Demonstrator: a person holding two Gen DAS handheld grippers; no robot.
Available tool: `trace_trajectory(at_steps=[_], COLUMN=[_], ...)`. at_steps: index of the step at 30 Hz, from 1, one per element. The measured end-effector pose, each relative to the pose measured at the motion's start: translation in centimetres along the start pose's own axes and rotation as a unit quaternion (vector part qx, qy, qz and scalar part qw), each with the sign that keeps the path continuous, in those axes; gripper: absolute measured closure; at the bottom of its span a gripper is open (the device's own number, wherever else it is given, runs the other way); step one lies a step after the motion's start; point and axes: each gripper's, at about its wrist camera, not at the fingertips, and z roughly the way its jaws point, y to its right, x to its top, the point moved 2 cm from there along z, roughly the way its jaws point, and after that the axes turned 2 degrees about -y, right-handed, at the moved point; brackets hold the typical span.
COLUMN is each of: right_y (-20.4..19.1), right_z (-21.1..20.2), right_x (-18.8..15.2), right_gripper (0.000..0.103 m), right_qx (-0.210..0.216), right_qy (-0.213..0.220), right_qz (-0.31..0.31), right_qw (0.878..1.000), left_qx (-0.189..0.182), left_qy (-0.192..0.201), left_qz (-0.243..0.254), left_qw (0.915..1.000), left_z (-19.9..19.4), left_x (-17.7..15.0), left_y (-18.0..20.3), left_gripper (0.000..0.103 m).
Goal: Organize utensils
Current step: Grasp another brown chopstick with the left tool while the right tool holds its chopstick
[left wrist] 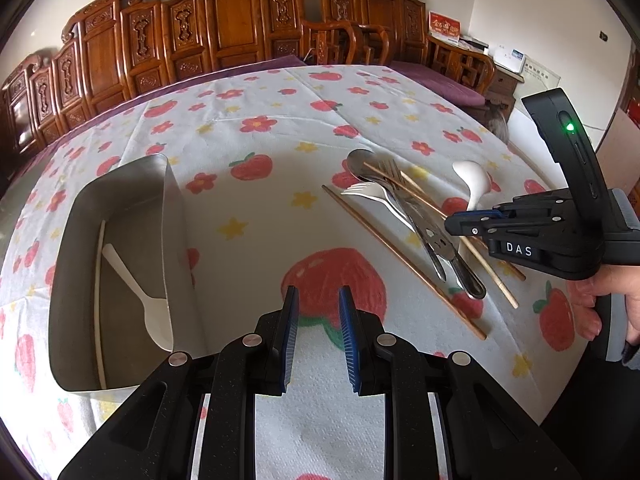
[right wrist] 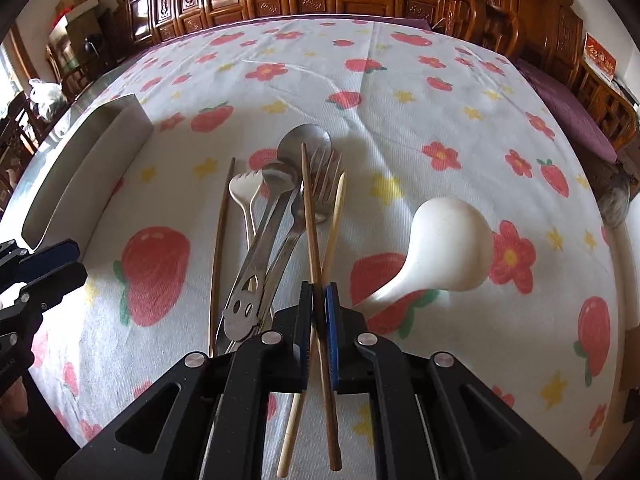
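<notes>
At the far left of the left wrist view we see a metal tray (left wrist: 176, 216) standing on the strawberry-print tablecloth (left wrist: 248, 128). Inside it lie a white plastic spoon (left wrist: 138, 296) and a pale chopstick (left wrist: 98, 304) along its left wall.

Just right of the tray, our left gripper (left wrist: 318, 300) hangs over a large printed strawberry with its blue-padded fingers (left wrist: 290, 320) set moderately apart and nothing between them.

Further right is the pile of loose utensils. A dark wooden chopstick (left wrist: 404, 264) lies apart on the pile's left edge. Beside it a white plastic fork (left wrist: 376, 196) rests against a metal spoon (left wrist: 362, 164), a metal fork (left wrist: 394, 178) and other steel handles that overlap one another. A white ladle (left wrist: 474, 184) sits on the pile's right side, bowl down.

At the right edge our right gripper (left wrist: 460, 226) reaches in over the handles, held by a hand (left wrist: 600, 300).

In the right wrist view the order holds: the tray (right wrist: 84, 168) at far left, the lone dark chopstick (right wrist: 222, 248), the white fork (right wrist: 244, 196), the steel utensils, then the right gripper (right wrist: 319, 300) with its fingers (right wrist: 332, 320) drawn nearly together around a brown chopstick (right wrist: 314, 232), which runs forward over the metal fork (right wrist: 326, 184). A lighter bamboo chopstick (right wrist: 334, 224) lies just beside it, passing under the gripper; we cannot tell whether it is pinched too. The ladle (right wrist: 440, 248) lies to the right, apart from the pile.
</notes>
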Motion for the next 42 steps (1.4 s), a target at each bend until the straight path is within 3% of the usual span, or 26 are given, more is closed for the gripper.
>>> trace_trajectory(at_steps=[8, 20, 24, 32, 42], right_y=[0.2, -0.2, 0.1, 2.7, 3.9], right_z=[-0.8, -0.1, -1.2, -3.6, -3.7], right_x=[0.1, -0.1, 0.0, -1.6, -2.2], right_gripper=[0.094, 0.096, 0.097, 0.097, 0.097], right_qx=[0.008, -0.004, 0.003, 0.039, 0.020], right_qy=[0.012, -0.008, 0.012, 0.076, 0.104], right_qz=[0.006, -0.010, -0.004, 0.087, 0.070], right_qw=[1.000, 1.000, 1.000, 0.993, 0.992], left_qx=[-0.002, -0.004, -0.004, -0.013, 0.000], left_qy=[0.001, -0.001, -0.001, -0.012, -0.039], left_qz=[0.002, 0.004, 0.007, -0.001, -0.003], left_qw=[1.0000, 1.0000, 1.0000, 0.9998, 0.9993], left_z=[0.0, -0.1, 0.0, 1.0, 4.4], left_x=[0.0, 0.1, 0.1, 0.4, 2.1], left_y=[0.1, 0.3, 0.5, 1.7, 4.9], left_gripper=[0.084, 0.084, 0.084, 0.080, 0.080])
